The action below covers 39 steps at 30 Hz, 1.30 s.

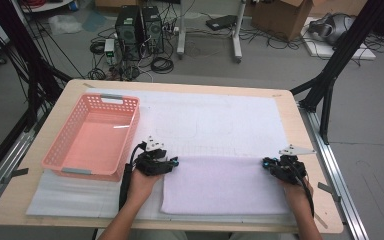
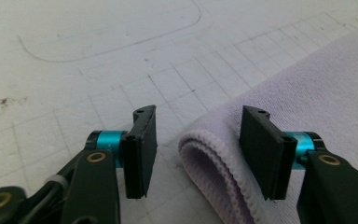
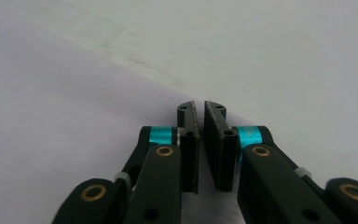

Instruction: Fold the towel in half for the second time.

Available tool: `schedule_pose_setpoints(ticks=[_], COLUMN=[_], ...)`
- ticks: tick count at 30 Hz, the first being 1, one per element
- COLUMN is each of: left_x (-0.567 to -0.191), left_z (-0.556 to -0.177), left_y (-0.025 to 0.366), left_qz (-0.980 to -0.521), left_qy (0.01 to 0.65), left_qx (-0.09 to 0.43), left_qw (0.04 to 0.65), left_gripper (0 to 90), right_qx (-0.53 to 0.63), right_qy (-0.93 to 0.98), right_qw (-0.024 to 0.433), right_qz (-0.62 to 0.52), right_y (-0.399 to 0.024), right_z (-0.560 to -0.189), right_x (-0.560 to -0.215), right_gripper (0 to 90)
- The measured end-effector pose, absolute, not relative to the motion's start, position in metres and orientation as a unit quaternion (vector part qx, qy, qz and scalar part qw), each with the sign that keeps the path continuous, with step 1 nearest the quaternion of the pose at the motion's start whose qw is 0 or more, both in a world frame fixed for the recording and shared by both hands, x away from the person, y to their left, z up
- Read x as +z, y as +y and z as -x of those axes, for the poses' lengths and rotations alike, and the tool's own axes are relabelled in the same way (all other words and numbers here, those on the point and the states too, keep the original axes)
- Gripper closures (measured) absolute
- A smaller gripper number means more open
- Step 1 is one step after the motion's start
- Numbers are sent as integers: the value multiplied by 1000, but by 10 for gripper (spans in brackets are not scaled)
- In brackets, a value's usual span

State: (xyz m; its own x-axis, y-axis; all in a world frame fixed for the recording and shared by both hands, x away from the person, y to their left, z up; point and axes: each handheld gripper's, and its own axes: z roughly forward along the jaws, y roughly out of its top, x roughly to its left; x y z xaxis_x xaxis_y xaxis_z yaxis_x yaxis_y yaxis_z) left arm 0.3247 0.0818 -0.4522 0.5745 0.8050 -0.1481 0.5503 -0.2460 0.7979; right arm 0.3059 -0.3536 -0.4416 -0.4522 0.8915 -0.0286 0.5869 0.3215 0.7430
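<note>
- Table [image 1: 300, 150]: light wooden top, covered by a white foam mat [image 1: 220, 120] with a faint printed grid.
- Folded lilac towel [image 1: 225, 185], soft cloth, lies flat on the mat's near half, right of centre; folded edge faces away from the person.
- Pink plastic basket [image 1: 92, 137], perforated walls, sits on the table's left side, well apart from the towel.
- Left gripper [image 1: 172, 162] at the towel's far-left corner. In the left gripper view [image 2: 198, 149] jaws stand apart with the rolled, stitched corner of the towel [image 2: 205, 158] between them; pads not pressing on it.
- Right gripper [image 1: 266, 163] at the towel's far-right corner. In the right gripper view [image 3: 199, 140] jaws are drawn together, only a thin slit left; towel [image 3: 51, 140] lies under and left of them. Cannot tell whether any cloth is pinched in the slit.
</note>
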Motion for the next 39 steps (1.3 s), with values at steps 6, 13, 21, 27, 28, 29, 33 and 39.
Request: schedule_pose_setpoints(ticks=[6,13,21,27,28,29,33,39], left_x=[-453,-450,-432,-423,-424,-426,-433,-437], left_z=[-325,-326,-343,-371,-374,-376,-382,-372], left_y=[83,84,83,79,79,80,82,83], left_qz=[-775,-762,-720,-714,-710,-702,-700,-709], left_qy=[435,447,459,463,465,469,482,471], left_qx=[124,105,139,165,171,173,171,184], left_qw=[441,457,502,498,501,507,499,491], left_gripper=[625,801,807,807,807,807,805,553], right_qx=[373,375,428,432,431,432,423,401], right_qy=[762,767,735,717,716,713,715,714], right_qw=[209,164,185,222,224,231,240,227], right_qz=[-487,-494,-492,-501,-502,-501,-502,-528], right_y=[-372,-376,-387,-384,-383,-381,-375,-370], right_z=[-301,-321,-326,-339,-341,-343,-355,-362], right_x=[-436,-447,-437,-432,-431,-430,-427,-434], right_gripper=[650,564,820,820,820,820,820,634])
